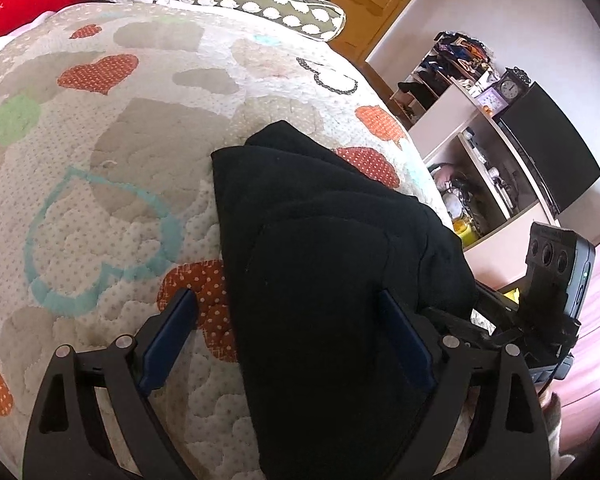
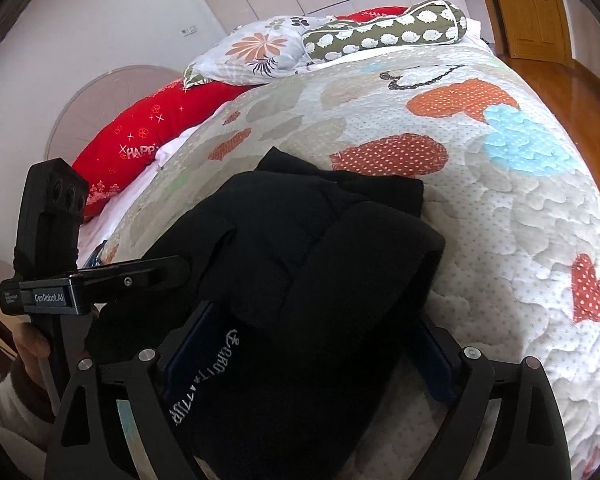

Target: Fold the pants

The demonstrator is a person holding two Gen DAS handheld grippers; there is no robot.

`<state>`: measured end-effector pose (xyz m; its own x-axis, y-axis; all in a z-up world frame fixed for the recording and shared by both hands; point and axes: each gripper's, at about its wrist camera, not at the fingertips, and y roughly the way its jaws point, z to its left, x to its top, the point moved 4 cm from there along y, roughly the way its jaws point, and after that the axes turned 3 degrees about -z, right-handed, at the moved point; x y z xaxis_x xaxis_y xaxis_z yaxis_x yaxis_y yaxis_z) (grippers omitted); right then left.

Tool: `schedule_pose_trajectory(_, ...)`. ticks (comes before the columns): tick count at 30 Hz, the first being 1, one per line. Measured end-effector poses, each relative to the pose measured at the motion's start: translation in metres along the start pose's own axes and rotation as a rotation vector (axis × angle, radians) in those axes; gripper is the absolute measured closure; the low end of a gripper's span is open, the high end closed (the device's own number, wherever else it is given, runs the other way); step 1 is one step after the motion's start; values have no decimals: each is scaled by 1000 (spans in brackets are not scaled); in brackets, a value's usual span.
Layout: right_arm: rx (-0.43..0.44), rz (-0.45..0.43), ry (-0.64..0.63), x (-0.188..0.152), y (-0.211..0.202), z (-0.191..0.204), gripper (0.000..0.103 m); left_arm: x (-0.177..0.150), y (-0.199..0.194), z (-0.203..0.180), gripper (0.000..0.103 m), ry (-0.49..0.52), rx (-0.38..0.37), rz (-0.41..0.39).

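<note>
Black pants lie bunched in a folded pile on the quilted bed cover, near its edge. In the left wrist view my left gripper is open, its fingers wide apart; the near end of the pants lies between them, the left finger over the bare quilt. In the right wrist view the pants show white lettering on the near fold. My right gripper is open with the near fold lying between its fingers. The left gripper's body shows at the left.
Pillows lie at the head of the bed: a red one, a floral one and a green patterned bolster. A shelf unit with a dark screen stands past the bed edge. A wooden door lies beyond.
</note>
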<state>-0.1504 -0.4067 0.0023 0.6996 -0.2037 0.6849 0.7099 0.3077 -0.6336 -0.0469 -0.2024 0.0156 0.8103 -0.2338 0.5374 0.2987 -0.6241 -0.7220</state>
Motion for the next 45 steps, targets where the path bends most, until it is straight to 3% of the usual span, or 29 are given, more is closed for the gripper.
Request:
schedule_pose_trajectory(3, -9, -16, 4, 0, -1, 0, 15, -1, 2, -3, 11, 17, -4, 8)
schedule_pose_trajectory(5, -33, -33, -2, 0, -2, 1, 32, -2, 4, -6, 12, 44, -2, 16)
schedule_pose_trajectory(8, -71, -60, -32, 1, -8, 7, 55, -4, 5, -11, 37, 35, -55, 19)
schedule_pose_trajectory(10, -67, -85, -41, 3, -16, 13, 68, -4, 1, -14, 43, 39, -45, 5)
schedule_pose_trajectory(12, -48, -106, -60, 7, -23, 23, 71, -3, -7, -19, 55, 52, -45, -7)
schedule_pose_trajectory(14, -44, -118, -107, 13, -32, 39, 71, 2, -20, -24, 61, 71, -46, -27)
schedule_pose_trajectory(21, 29, -174, -171, 47, -39, 81, 72, 33, -69, -6, 62, 72, -24, -131)
schedule_pose_trajectory(29, 122, -187, -228, 92, 7, 138, 72, 69, -113, 52, 62, 30, 88, -219)
schedule_pose_trajectory(36, 151, -141, -202, 109, 62, 155, 72, 86, -102, 95, 62, -14, 137, -214)
schedule_pose_trajectory(41, 132, -68, -141, 114, 107, 139, 71, 84, -67, 136, 62, -103, 154, -146)
schedule_pose_trajectory(45, -14, 4, -128, 113, 145, 115, 54, 75, -54, 160, 58, -164, 171, -112)
